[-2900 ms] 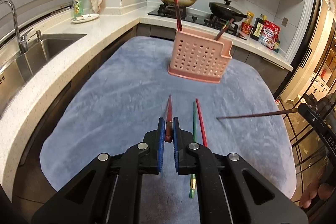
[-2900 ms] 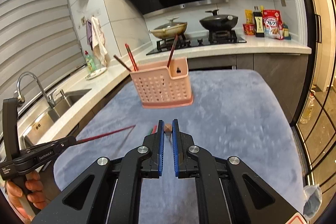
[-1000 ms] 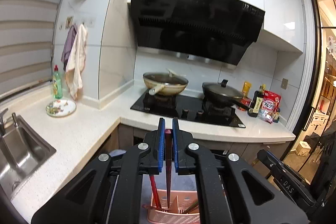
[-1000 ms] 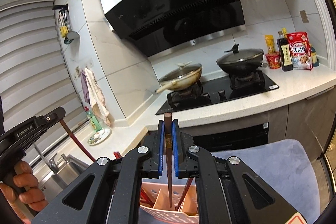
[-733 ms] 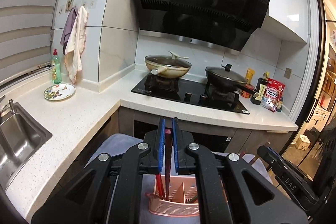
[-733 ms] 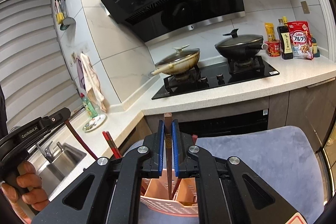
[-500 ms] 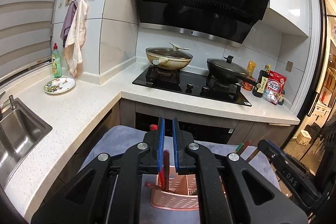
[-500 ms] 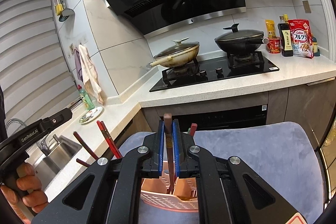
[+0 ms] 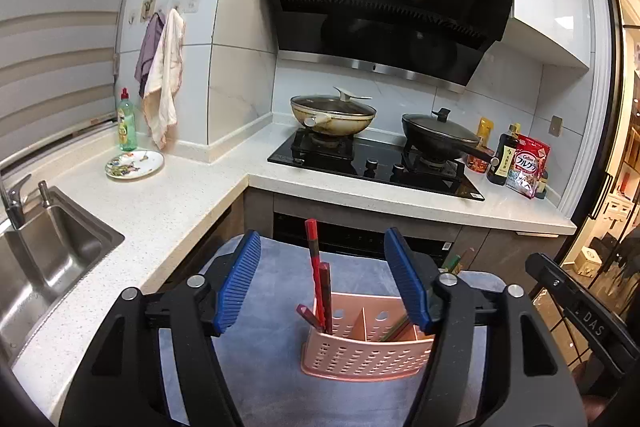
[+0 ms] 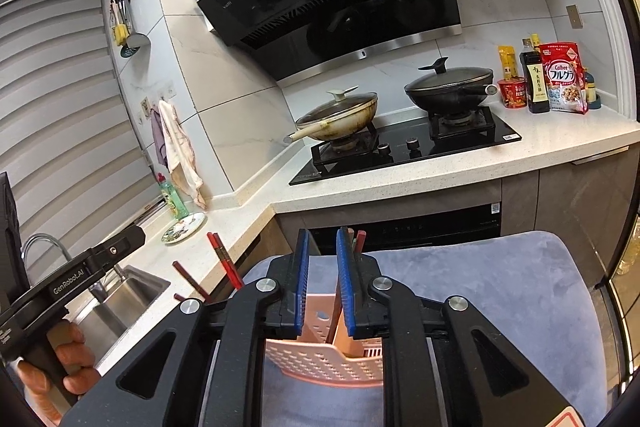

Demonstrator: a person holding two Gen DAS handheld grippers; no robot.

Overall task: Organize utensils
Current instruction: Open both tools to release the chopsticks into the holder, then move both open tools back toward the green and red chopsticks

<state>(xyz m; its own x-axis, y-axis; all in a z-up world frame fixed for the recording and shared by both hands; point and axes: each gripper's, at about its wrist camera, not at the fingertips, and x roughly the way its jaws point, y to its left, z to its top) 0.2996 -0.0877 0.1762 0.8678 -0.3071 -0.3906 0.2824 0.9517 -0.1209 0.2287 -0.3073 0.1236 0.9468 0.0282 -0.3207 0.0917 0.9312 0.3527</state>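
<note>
Blue-grey mat (image 9: 276, 379) covers my work table in a kitchen. Nearest, my left gripper (image 9: 324, 287) is opening, jaws wide, nothing between them; my right gripper (image 10: 322, 287) is opening too, its gap narrow and nothing pressed by the pads. Just below and beyond both stands the pink utensil basket (image 9: 360, 351), its left compartment holding 3 red-brown chopsticks (image 9: 320, 287), others leaning at its right end. Farther back: countertop (image 9: 160, 199), stove (image 9: 376, 167), 2 lidded pans.
</note>
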